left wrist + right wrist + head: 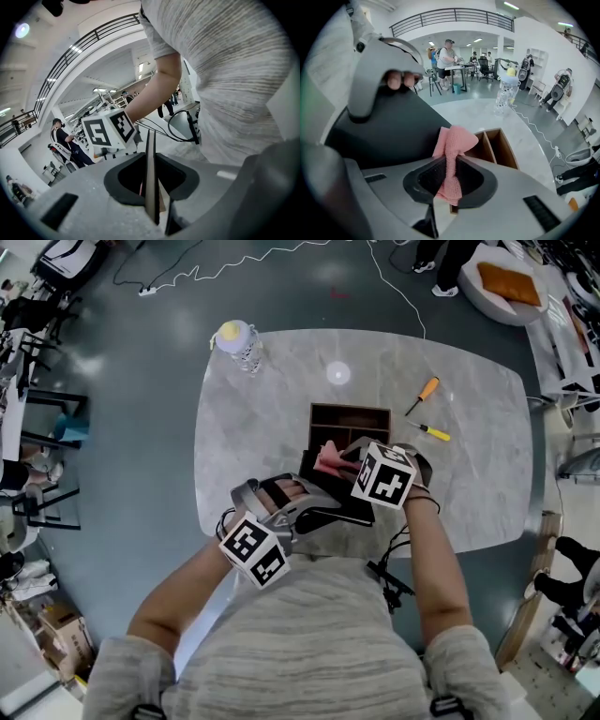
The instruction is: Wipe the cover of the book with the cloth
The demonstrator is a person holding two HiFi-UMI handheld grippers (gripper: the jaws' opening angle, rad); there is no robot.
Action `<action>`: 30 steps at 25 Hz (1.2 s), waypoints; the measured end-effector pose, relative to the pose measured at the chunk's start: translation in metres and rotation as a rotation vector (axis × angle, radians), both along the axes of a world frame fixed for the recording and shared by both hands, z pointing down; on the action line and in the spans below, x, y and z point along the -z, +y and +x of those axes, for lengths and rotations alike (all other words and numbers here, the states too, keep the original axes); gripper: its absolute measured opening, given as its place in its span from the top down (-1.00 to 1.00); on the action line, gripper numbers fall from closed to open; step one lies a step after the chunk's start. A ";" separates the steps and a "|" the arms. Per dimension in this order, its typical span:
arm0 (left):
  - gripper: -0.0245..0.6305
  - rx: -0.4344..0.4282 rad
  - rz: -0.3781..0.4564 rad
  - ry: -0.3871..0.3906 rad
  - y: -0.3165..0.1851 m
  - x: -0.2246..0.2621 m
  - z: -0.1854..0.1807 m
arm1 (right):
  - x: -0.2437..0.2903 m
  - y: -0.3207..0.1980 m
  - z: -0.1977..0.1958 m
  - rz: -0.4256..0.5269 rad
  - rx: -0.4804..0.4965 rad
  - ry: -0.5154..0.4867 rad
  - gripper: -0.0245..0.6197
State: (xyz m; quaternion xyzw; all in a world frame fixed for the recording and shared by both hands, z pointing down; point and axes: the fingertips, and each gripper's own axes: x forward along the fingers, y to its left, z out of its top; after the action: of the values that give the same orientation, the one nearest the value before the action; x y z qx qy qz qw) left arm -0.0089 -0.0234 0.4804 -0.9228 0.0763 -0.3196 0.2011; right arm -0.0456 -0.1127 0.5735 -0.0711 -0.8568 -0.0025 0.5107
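Observation:
A black book stands tilted on the marble table, just in front of a wooden box. My left gripper is shut on its near edge. In the left gripper view the book shows edge-on as a thin slab between the left gripper's jaws. My right gripper is shut on a pink cloth close to the book's upper part. In the right gripper view the cloth sticks up from the right gripper, and the dark cover lies just to its left.
The two-compartment wooden box sits behind the book. An orange-handled screwdriver and a yellow one lie at the right. A water bottle stands at the table's far left corner. A cable runs across the floor beyond.

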 end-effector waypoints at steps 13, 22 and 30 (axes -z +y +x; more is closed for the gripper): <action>0.70 -0.021 0.007 -0.021 0.008 -0.005 -0.002 | 0.084 0.054 -0.010 -0.122 0.139 -0.321 0.74; 0.70 -0.022 0.002 -0.019 0.007 -0.006 0.001 | 0.053 0.035 -0.021 -0.093 0.088 -0.301 0.74; 0.70 -0.020 0.002 -0.017 0.005 -0.008 0.004 | 0.002 0.003 -0.030 0.007 0.015 -0.218 0.74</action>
State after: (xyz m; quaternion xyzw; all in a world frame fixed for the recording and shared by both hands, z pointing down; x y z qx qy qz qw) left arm -0.0047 -0.0180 0.4883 -0.9205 0.0657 -0.3255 0.2058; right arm -0.0755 -0.1099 0.5711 -0.0750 -0.9067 -0.0168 0.4147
